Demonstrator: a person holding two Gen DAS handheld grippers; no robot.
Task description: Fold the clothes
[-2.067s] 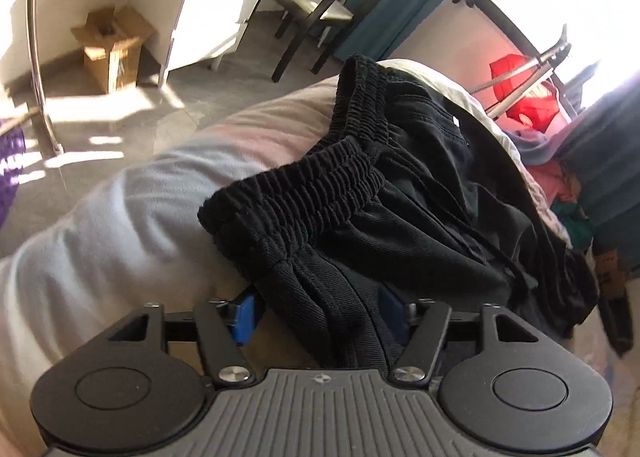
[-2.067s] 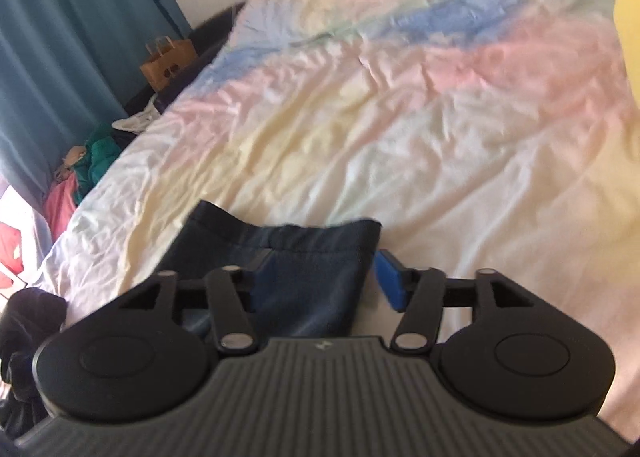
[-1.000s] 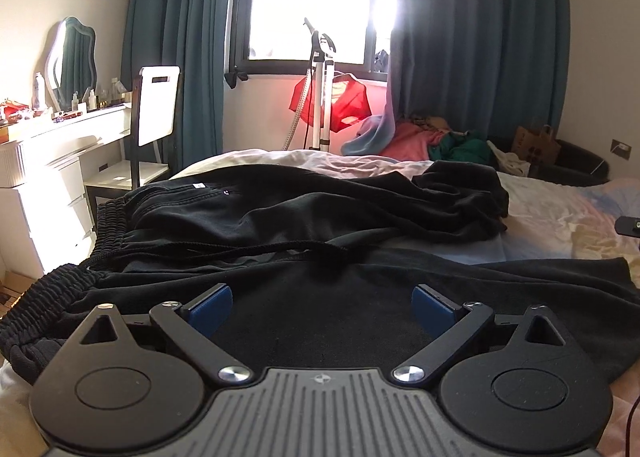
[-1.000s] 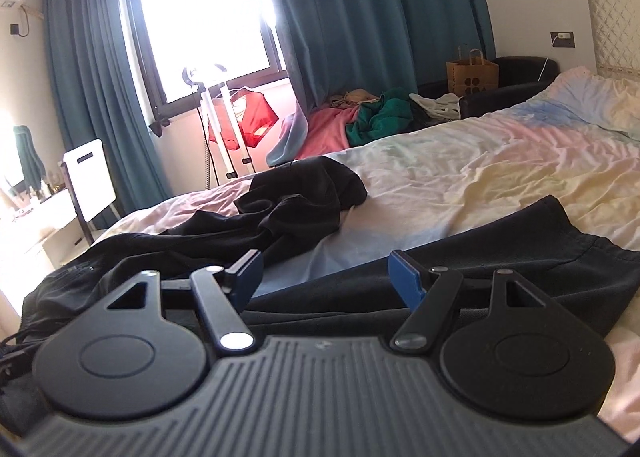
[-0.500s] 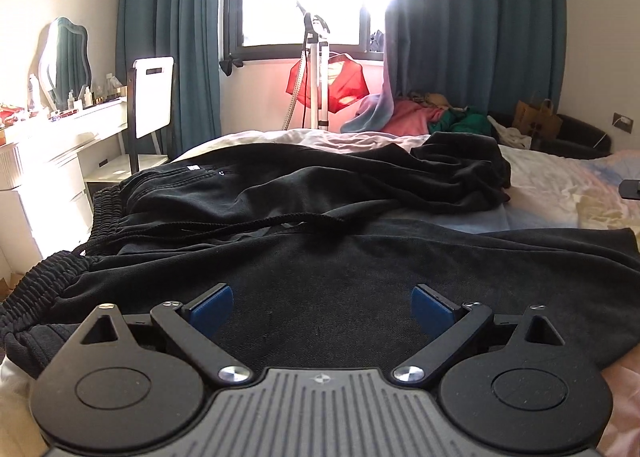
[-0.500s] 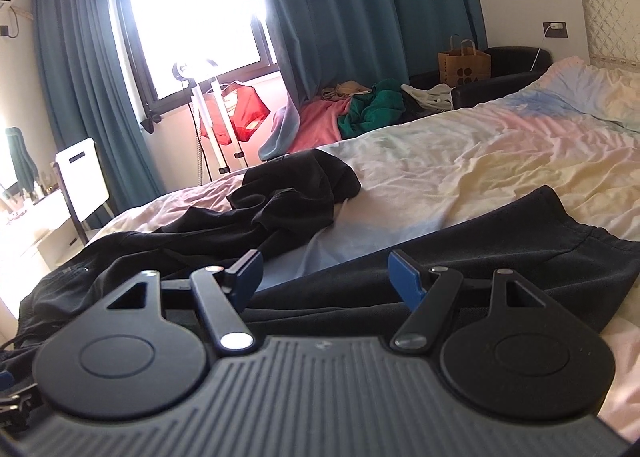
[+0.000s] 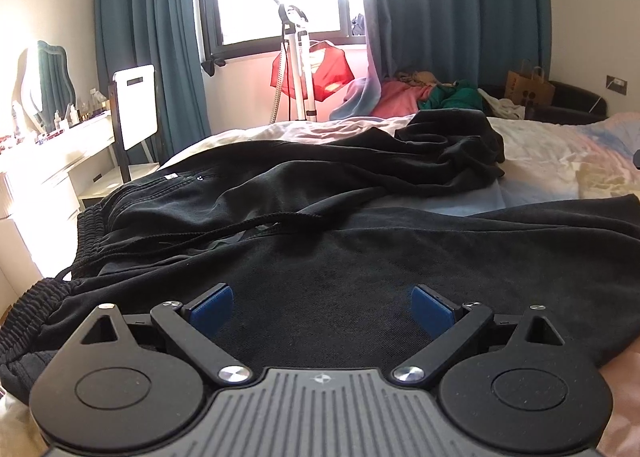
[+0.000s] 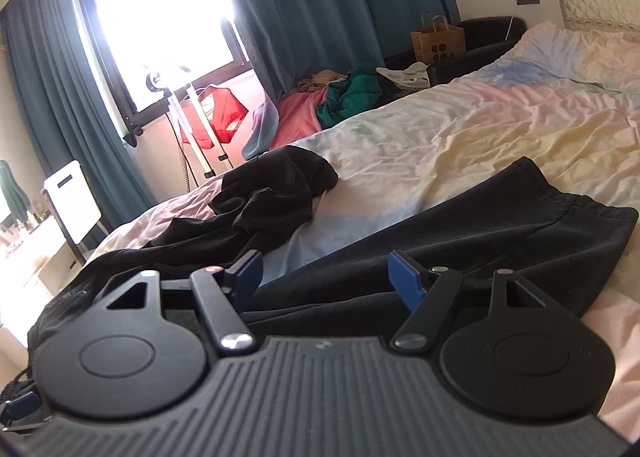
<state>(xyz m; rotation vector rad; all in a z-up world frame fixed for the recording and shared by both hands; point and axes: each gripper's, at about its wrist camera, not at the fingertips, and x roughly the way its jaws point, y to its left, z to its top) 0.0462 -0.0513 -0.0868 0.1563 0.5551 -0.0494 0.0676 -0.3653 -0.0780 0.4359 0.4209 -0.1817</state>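
From my left wrist, my left gripper [image 7: 322, 307] is spread wide and holds nothing; the black trousers [image 7: 360, 257] lie directly beneath and ahead of it on the bed [image 7: 560, 145]. The elastic waistband [image 7: 36, 309] sits just off its left side, the drawstring [image 7: 224, 229] crosses ahead, and the far leg is bunched well beyond.

From my right wrist, my right gripper [image 8: 324, 269] is also spread and empty, low over the near leg, whose hem [image 8: 592, 213] lies ahead to its right. The crumpled leg end [image 8: 280, 181] lies ahead to its left.

I judge the trousers need squaring up first: I should pinch the waistband with my left gripper and a hem with my right, taking both fabric layers, then draw the bunched leg straight over the flat one, keeping tension even so no wrinkles get trapped.
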